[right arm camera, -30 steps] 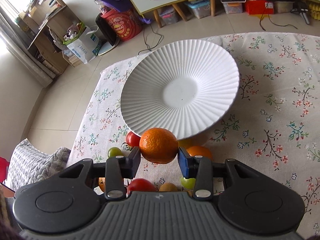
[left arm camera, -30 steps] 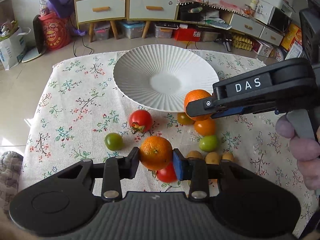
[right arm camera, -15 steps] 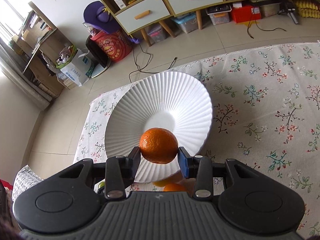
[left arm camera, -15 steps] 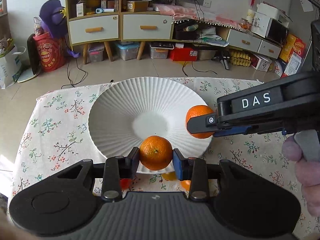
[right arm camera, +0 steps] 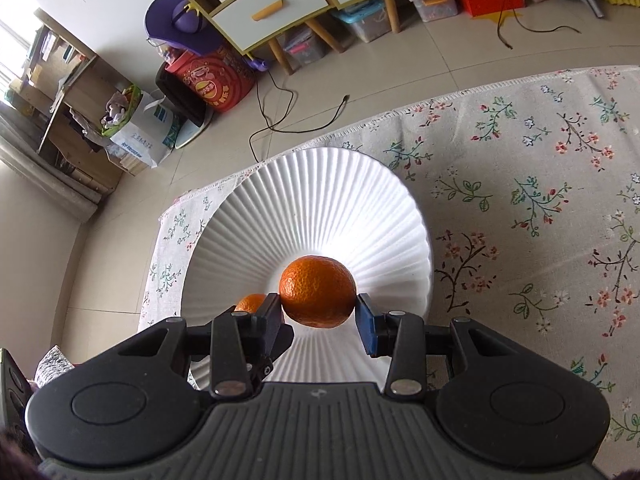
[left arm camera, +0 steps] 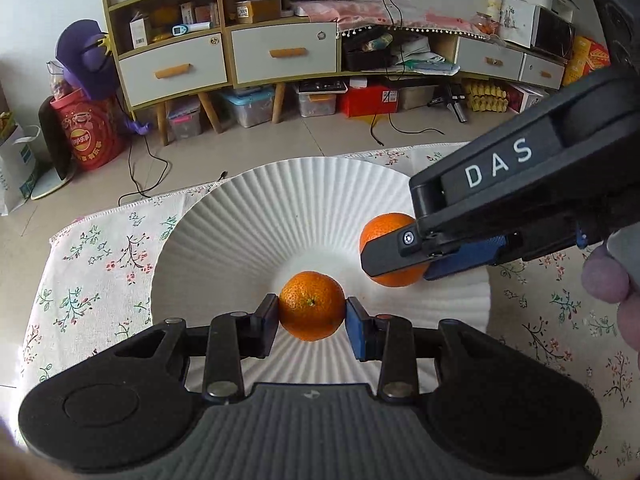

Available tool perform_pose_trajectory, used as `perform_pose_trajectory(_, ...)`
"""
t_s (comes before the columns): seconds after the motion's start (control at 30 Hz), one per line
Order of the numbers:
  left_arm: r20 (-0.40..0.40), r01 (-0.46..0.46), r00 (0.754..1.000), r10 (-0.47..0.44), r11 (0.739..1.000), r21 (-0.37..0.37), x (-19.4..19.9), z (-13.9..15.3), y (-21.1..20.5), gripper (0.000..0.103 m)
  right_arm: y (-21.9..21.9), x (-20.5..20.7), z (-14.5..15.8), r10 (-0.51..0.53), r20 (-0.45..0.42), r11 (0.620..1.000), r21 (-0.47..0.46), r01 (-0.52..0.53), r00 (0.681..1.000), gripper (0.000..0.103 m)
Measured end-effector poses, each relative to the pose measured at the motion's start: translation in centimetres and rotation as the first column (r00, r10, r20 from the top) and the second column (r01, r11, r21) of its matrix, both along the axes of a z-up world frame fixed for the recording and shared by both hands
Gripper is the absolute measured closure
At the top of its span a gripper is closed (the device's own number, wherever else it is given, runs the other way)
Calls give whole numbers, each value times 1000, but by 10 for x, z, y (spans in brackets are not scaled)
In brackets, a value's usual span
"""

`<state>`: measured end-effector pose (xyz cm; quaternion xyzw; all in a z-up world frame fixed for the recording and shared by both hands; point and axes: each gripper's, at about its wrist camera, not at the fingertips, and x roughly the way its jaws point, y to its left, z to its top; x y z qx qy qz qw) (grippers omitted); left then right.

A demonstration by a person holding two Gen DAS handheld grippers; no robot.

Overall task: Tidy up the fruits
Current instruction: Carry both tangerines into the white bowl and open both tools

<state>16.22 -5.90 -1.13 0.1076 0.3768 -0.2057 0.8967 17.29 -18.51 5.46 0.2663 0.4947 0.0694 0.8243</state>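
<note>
A white ribbed plate [left arm camera: 224, 240] [right arm camera: 280, 200] stands on the floral cloth. My left gripper [left arm camera: 312, 314] is shut on an orange [left arm camera: 311, 306] and holds it over the plate's centre. My right gripper [right arm camera: 318, 312] is shut on a second orange [right arm camera: 318, 296], also over the plate's centre; in the left wrist view that orange [left arm camera: 384, 232] and the right gripper [left arm camera: 394, 250] sit to the right of my left one. The left gripper's orange [right arm camera: 250, 303] peeks out behind the right gripper's left finger. The other fruits are hidden.
The floral tablecloth [right arm camera: 540, 200] extends right of the plate; its far edge [left arm camera: 136, 204] lies just beyond the plate. Beyond are tiled floor, cabinets [left arm camera: 280, 56], boxes and cables [right arm camera: 296, 120].
Both grippers have carried their oranges forward from the fruit pile to over the plate's centre. The loose fruits on the cloth have dropped out of view.
</note>
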Motion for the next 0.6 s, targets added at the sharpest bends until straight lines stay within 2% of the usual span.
perform_pose_trajectory(0.3,4,-23,1000,23,1000,2,9,-4,-2,72,6,6,-7,9,-26,1000,-18,-10,1000,66)
perform_pose_trajectory(0.6,6,-37,999,37,999,-5,11,-4,-2,70,2,5,-3,9,-10,1000,-2,-9,1000,66)
